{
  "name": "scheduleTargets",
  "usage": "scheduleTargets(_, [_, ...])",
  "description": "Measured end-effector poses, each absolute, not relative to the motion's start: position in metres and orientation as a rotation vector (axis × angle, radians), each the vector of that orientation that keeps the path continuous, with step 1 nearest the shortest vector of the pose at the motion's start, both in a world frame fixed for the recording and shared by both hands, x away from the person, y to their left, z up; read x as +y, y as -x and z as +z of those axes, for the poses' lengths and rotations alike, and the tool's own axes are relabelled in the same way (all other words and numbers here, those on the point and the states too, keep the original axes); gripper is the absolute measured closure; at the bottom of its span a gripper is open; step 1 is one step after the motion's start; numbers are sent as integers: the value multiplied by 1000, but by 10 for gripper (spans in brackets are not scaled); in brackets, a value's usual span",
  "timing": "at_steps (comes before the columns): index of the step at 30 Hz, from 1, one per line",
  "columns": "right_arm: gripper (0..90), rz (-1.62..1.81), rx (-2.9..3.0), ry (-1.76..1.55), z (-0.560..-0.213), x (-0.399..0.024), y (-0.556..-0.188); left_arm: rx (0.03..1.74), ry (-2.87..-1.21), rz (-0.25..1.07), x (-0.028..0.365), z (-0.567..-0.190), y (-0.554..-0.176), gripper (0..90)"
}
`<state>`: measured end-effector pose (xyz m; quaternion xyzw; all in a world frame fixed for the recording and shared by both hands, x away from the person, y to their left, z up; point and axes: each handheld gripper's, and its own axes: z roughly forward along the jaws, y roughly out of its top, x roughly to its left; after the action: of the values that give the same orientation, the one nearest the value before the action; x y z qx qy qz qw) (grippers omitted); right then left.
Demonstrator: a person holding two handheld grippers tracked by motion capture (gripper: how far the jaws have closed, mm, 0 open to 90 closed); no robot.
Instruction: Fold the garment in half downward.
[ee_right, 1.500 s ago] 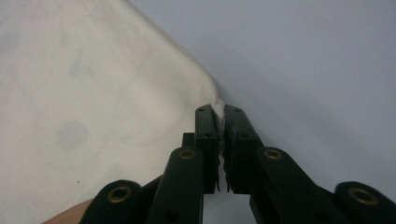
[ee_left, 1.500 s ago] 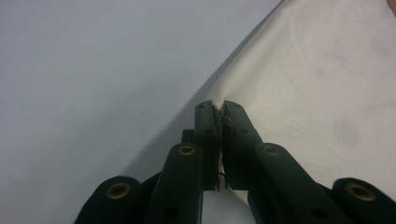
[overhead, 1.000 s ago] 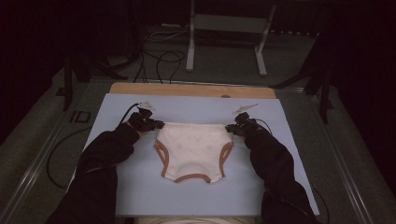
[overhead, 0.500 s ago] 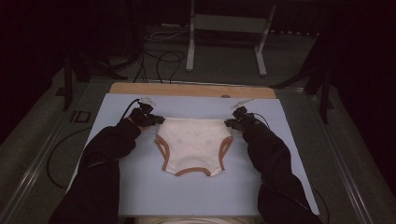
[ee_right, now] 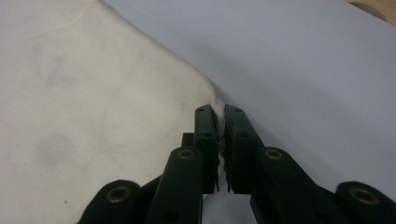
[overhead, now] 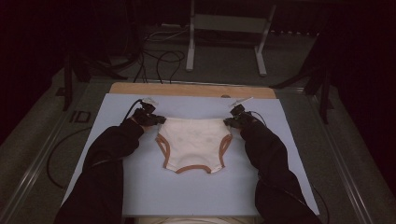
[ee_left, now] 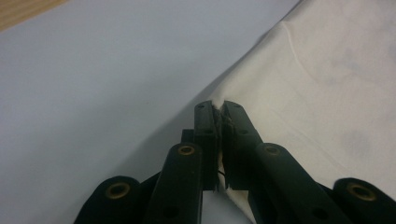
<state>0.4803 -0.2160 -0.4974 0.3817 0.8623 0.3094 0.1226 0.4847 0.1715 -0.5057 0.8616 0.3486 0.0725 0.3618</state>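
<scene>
Cream unlabelled briefs [overhead: 194, 142] between grippers

Lab: dark curtains [overhead: 56, 28], floor cables [overhead: 159, 58], metal stand [overhead: 226, 32].

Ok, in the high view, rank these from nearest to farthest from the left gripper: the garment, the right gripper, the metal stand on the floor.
1. Garment: gripped at its corner by the left gripper, spreading to its right.
2. Right gripper: across the garment, at the opposite corner.
3. Metal stand: beyond the table's far edge, on the floor.
</scene>
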Motion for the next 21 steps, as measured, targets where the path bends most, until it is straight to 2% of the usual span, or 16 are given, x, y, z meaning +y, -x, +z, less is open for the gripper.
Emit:
scheduleTargets(12, [841,875,2519,-1140,-509,-215,-486,934,-2236,195,169,-514,-488,837])
scheduleTargets(15, [816,877,2517,-1141,-508,-215,-486,938,-2231,185,169,-516,-489,753])
scheduleTargets(16, [788,882,2515,-1142,-508,-216,-487,941,-2210,166,169,-516,-488,684])
scheduleTargets(19, [579,928,2503,-1167,-505,-217,-487,933,-2210,161,167,-514,-486,556])
scheduleTargets(21, [473,930,2498,-1158,-504,-217,-486,935,-2219,149,165,-512,-486,491])
